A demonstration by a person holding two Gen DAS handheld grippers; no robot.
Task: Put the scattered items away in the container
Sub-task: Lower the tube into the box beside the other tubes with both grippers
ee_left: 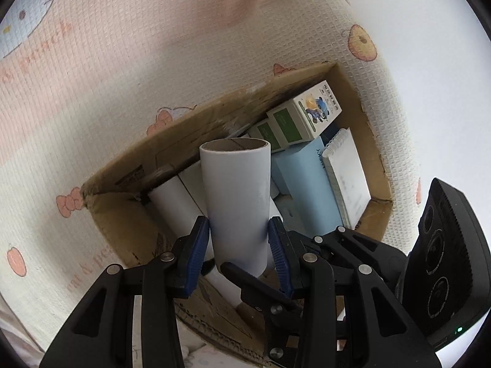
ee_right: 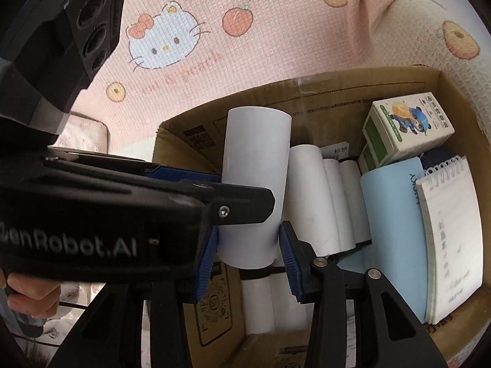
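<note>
- The left tool is gripping a white roll, its blue pads pressing both sides of the roll's lower part.
- The right tool is sitting at the same roll from another side, its pads flanking the lower end; whether they are clamping it or only close beside it cannot be told.
- In the right wrist view the left tool's black body is crossing in from the left, one finger lying across the roll's front, and a bit of a hand is showing at the lower left.
- The roll is standing roughly upright over the box, above its left half, with the cardboard core showing at its top end.
- Inside the box, more white rolls are lying side by side beneath and beside the held one.
- Toward the box's right side, a pale blue book is lying flat, with a spiral notepad leaning against the right wall.
- In the far right corner, a green-and-white carton with a cartoon figure is resting on a second similar carton.
- The box is sitting on a bed sheet, pink and cream with cat and fruit prints.
</note>
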